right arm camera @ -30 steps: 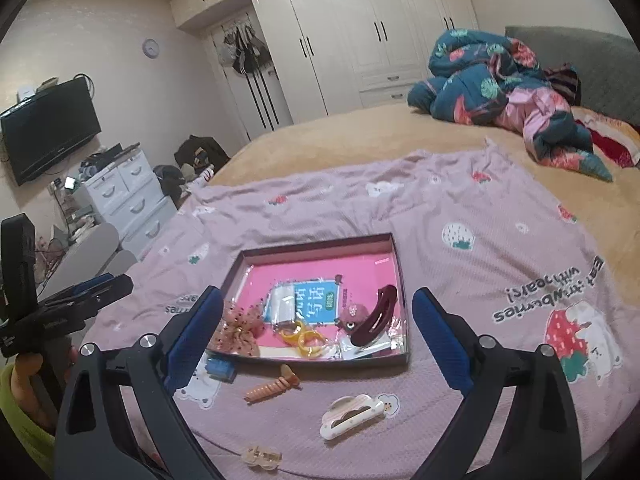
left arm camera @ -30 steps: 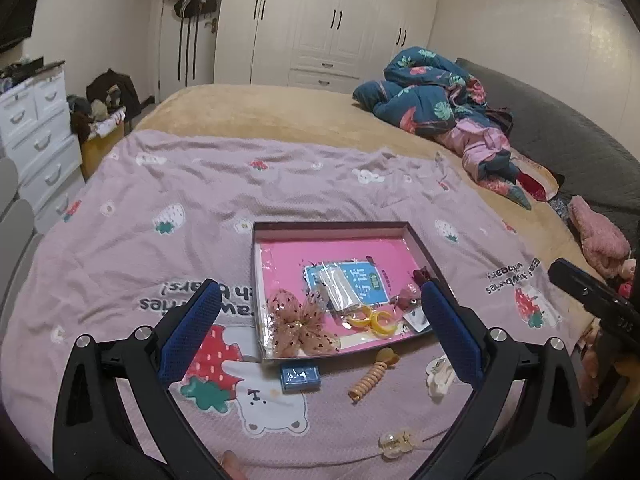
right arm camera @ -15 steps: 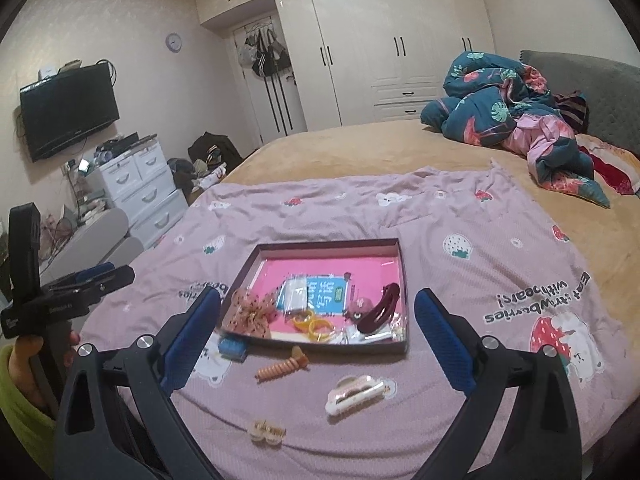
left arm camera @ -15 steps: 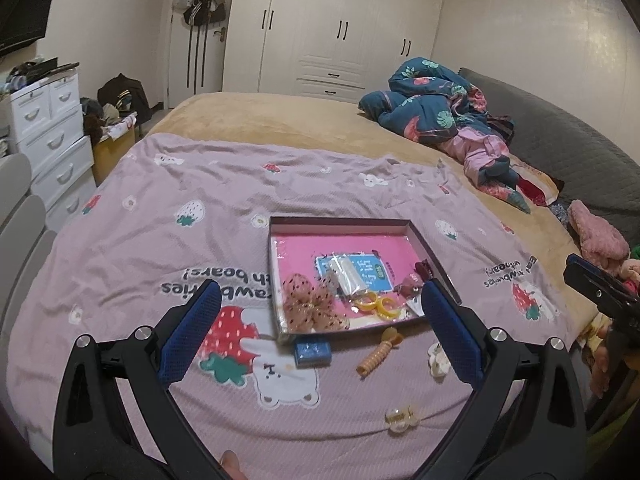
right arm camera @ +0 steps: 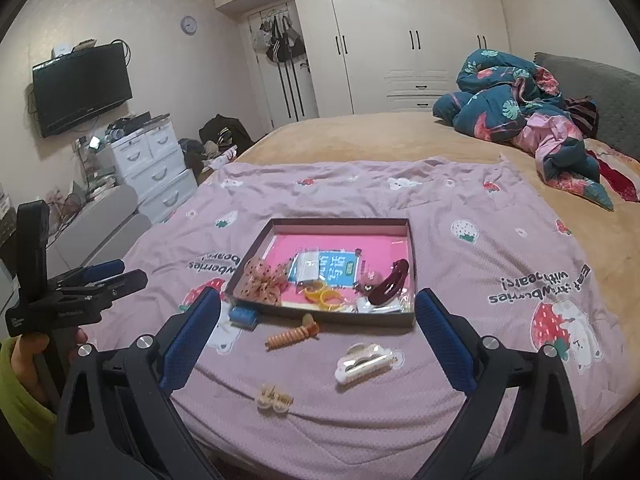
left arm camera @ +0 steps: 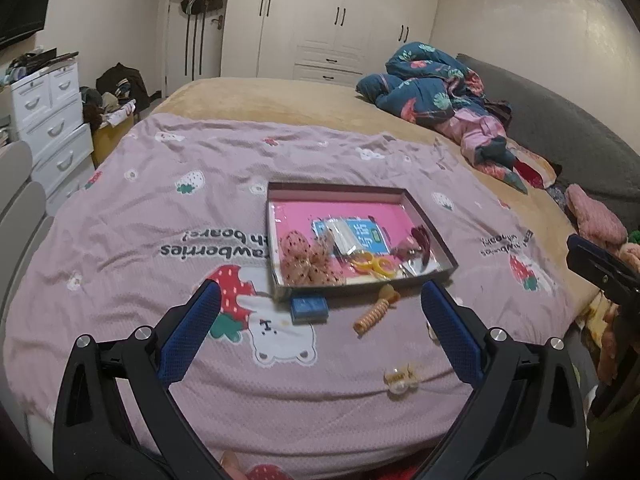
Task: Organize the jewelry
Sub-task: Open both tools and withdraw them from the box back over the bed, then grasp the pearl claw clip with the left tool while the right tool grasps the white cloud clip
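Hair clips [right arm camera: 363,362] and a coiled hair tie [right arm camera: 291,333] lie loose between both wide-open, empty grippers, left [left arm camera: 320,304] and right [right arm camera: 318,306], before a pink-lined tray [right arm camera: 340,224] on a strawberry-print blanket [right arm camera: 480,264]; white wardrobes [right arm camera: 400,36] behind.

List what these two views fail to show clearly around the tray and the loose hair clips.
- White claw clip: left wrist view, mostly hidden behind the left gripper's right finger.
- Card in the tray: print too small to read in either view.
- Small items under the dark red clip: right wrist view, cluttered and indistinct.
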Tool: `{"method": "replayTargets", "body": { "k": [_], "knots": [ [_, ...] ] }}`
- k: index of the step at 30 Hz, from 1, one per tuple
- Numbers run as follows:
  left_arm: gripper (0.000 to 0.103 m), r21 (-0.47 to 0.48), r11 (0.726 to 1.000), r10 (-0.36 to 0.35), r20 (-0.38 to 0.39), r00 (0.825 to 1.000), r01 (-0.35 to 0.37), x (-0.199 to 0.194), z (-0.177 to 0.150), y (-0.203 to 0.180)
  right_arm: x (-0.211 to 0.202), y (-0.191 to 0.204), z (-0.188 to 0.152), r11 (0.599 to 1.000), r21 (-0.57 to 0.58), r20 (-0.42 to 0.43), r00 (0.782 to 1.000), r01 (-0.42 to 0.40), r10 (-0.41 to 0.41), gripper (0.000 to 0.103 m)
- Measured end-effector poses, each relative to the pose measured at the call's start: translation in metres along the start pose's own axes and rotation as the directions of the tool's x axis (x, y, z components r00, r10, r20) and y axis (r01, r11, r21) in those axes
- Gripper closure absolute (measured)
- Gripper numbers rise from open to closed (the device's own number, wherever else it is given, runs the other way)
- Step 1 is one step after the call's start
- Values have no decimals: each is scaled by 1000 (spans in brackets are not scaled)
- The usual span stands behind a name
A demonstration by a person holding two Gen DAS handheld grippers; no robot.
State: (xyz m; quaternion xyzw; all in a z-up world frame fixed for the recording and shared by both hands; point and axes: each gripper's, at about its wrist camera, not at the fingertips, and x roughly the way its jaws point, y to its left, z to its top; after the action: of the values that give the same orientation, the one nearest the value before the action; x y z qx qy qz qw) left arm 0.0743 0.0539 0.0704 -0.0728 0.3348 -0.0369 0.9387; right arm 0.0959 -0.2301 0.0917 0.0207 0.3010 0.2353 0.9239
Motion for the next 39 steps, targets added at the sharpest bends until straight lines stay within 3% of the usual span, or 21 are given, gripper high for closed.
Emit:
{"method": "replayTargets", "body": {
  "k": [23,39],
  "knots": [
    [9,73,996,-31,-128,991,40,22,-65,-35,6,-8,-59,999,-34,-102,995,-9,5,6],
    [9,135,988,-46,-212,976,76,52,-93,-66,24,-32,-85,998,-45,-165,985,46,-53,6]
  ]
}}
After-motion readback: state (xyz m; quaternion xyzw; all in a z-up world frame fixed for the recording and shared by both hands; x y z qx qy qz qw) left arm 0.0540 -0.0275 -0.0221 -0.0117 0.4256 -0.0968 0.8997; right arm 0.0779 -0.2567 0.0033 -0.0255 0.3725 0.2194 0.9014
